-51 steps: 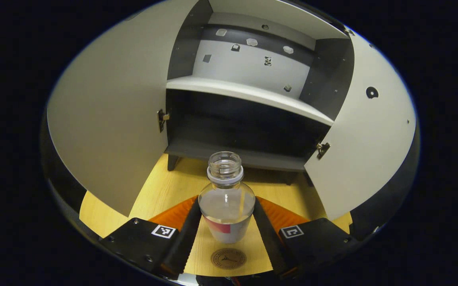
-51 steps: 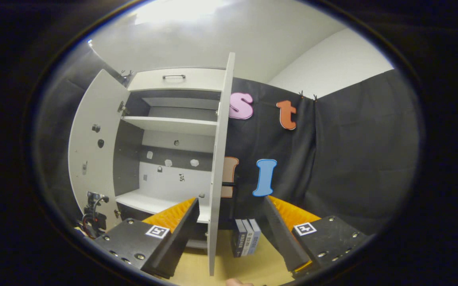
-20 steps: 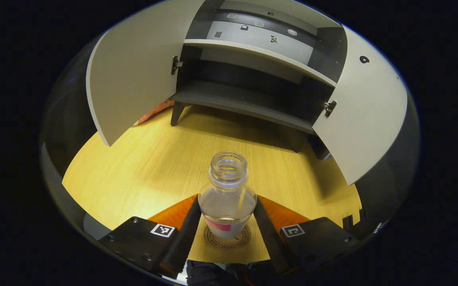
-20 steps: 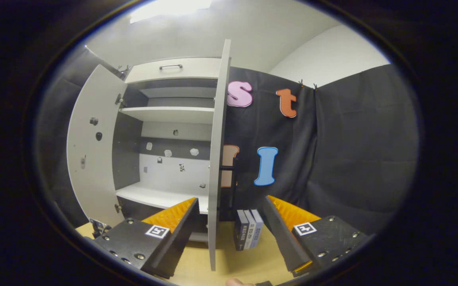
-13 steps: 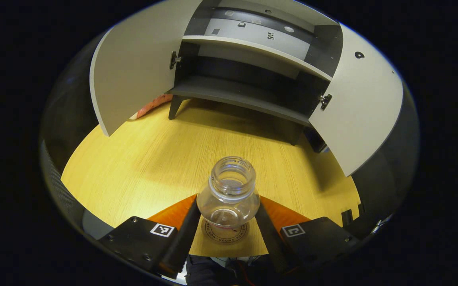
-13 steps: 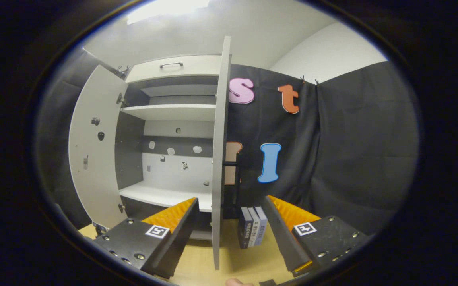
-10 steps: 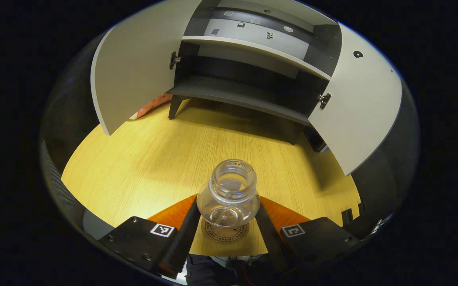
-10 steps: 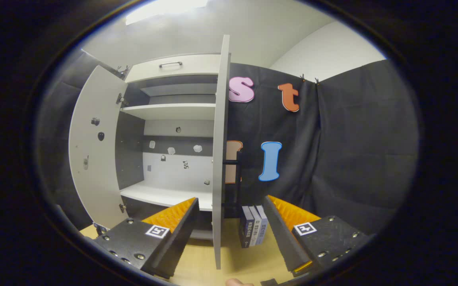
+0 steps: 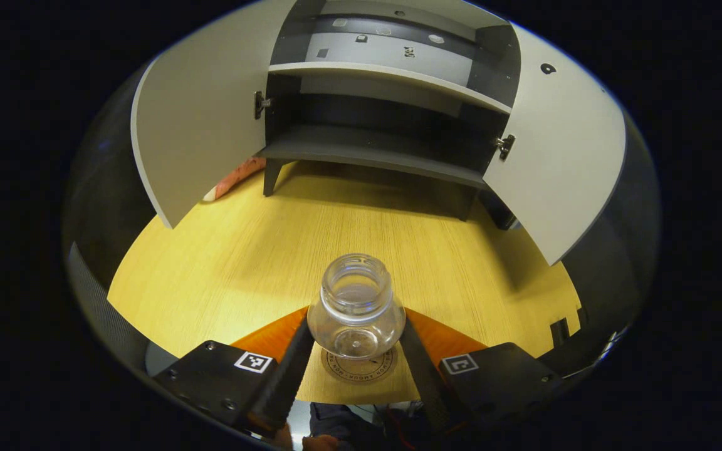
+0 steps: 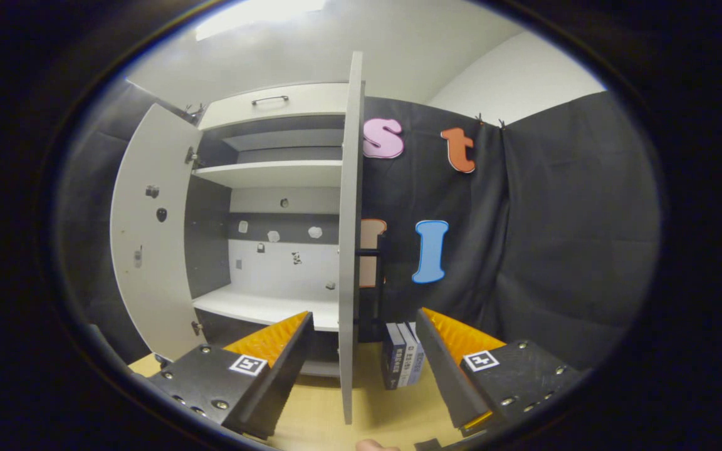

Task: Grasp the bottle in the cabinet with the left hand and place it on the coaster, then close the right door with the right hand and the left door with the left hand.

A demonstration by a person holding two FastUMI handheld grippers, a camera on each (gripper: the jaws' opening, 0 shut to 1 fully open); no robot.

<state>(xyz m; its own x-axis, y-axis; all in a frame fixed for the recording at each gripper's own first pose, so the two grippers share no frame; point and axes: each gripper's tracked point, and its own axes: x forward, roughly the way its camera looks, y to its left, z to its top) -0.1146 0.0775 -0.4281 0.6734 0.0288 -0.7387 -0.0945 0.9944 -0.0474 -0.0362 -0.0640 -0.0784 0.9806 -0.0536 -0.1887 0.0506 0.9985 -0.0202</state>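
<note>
Left gripper (image 9: 356,351) jaws clench the clear uncapped glass bottle (image 9: 356,313) (centred between them) above the round brown coaster (image 9: 359,368) at 6 o'clock. Right gripper (image 10: 364,366) jaws released.

Clear uncapped bottle (image 9: 356,313) standing upright on a round brown coaster (image 9: 360,368) on the wooden table, cabinet (image 9: 378,128) behind with its 2 pale doors, left door (image 9: 201,119) and right door (image 9: 558,150), swung wide open
</note>
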